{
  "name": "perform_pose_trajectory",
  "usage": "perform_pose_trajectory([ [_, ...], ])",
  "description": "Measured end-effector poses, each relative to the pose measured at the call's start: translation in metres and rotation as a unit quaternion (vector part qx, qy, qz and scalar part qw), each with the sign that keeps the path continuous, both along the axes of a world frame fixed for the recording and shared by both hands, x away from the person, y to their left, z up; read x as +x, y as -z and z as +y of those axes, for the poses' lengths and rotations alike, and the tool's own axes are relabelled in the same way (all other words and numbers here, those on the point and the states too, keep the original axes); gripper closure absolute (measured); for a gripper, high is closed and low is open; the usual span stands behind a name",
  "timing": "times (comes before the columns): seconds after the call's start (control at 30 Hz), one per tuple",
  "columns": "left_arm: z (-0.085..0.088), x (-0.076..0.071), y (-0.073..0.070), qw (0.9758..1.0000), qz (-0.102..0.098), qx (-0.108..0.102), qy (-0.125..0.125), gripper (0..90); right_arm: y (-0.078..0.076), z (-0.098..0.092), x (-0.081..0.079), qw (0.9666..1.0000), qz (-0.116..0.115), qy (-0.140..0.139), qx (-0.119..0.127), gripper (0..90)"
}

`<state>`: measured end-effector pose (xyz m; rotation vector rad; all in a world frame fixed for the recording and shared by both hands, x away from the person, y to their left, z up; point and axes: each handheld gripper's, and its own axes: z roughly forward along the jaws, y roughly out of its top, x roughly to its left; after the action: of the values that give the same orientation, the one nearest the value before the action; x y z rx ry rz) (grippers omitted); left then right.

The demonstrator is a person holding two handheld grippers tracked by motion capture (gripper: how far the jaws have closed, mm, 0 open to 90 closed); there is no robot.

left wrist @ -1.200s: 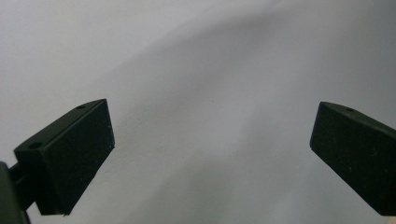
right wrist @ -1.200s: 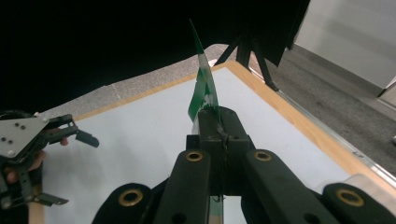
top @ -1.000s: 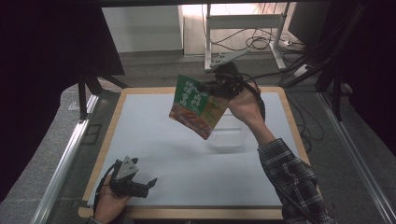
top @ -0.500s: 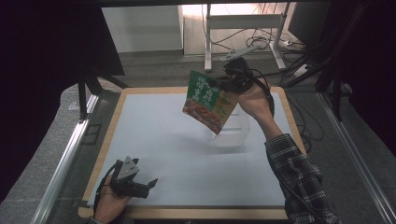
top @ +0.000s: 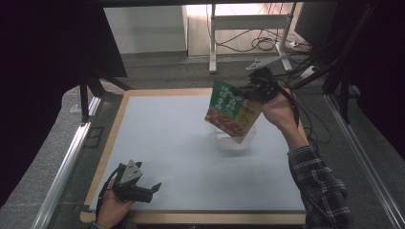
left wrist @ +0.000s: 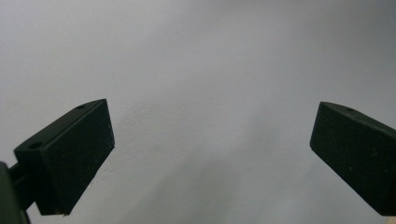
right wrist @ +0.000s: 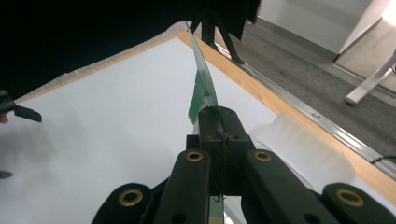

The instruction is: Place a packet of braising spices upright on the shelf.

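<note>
Food pouch [top: 232, 114], we see, is a flat green packet with a printed dish across its lower half. It hangs tilted above the white table [top: 176, 143], long axis sloping from upper right down to lower left, over a clear plastic container [top: 234, 140]. Near us, the left gripper [top: 149, 190] rests with jaws wide and empty. Farther off, the right gripper [top: 244, 90] pinches the pouch's top edge.

Your left gripper [left wrist: 210, 163] looks along its two black jaws, which stand wide apart with nothing between them. One jaw rises at the lower left of the left gripper view, the other at the lower right. Behind them lies the plain pale grey table surface [left wrist: 201, 70], faintly shadowed toward the bottom.
</note>
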<state>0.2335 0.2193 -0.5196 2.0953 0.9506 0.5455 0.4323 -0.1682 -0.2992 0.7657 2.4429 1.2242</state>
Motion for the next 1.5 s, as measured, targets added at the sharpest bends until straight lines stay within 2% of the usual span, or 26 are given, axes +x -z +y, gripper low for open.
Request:
perform_pose_trajectory([
  [0.23, 0.000, 0.000, 0.000, 1.0000, 0.000, 0.000, 0.000, 0.0, 0.004, -0.022, -0.003, 0.9998, 0.005, 0.020, -0.008, 89.7],
  [0.37, -0.001, 0.000, 0.000, 1.0000, 0.001, 0.003, 0.001, 0.0, 0.005, -0.024, -0.002, 0.9996, 0.008, 0.023, -0.013, 89.7],
  [0.47, -0.001, -0.001, 0.000, 1.0000, 0.000, 0.003, 0.001, 0.0, 0.012, -0.018, 0.001, 0.9993, 0.011, 0.023, -0.028, 89.6],
  [0.6, -0.001, 0.000, 0.000, 1.0000, 0.001, 0.003, 0.002, 0.0, 0.015, -0.014, 0.006, 0.9992, 0.016, 0.023, -0.029, 89.5],
  [0.77, -0.002, 0.000, 0.000, 1.0000, 0.001, 0.004, 0.002, 0.0, 0.022, -0.006, 0.008, 0.9986, 0.022, 0.017, -0.045, 89.5],
  [0.93, -0.002, -0.001, 0.000, 1.0000, 0.001, 0.003, 0.002, 0.0, 0.031, 0.003, 0.012, 0.9986, 0.024, 0.020, -0.043, 89.5],
  [1.13, -0.002, -0.001, 0.000, 1.0000, 0.000, 0.002, 0.002, 0.0, 0.035, 0.003, 0.016, 0.9982, 0.020, 0.034, -0.045, 88.6],
  [1.27, -0.002, -0.001, 0.000, 1.0000, 0.000, 0.003, 0.002, 0.0, 0.034, -0.002, 0.014, 0.9987, 0.013, 0.030, -0.041, 79.4],
  [1.3, -0.002, -0.001, 0.000, 1.0000, 0.000, 0.003, 0.002, 0.0, 0.034, -0.002, 0.014, 0.9987, 0.013, 0.030, -0.041, 79.4],
  [1.5, -0.002, -0.001, 0.000, 1.0000, 0.000, 0.003, 0.002, 0.0, 0.027, -0.005, 0.011, 0.9989, -0.014, 0.026, -0.035, 66.3],
])
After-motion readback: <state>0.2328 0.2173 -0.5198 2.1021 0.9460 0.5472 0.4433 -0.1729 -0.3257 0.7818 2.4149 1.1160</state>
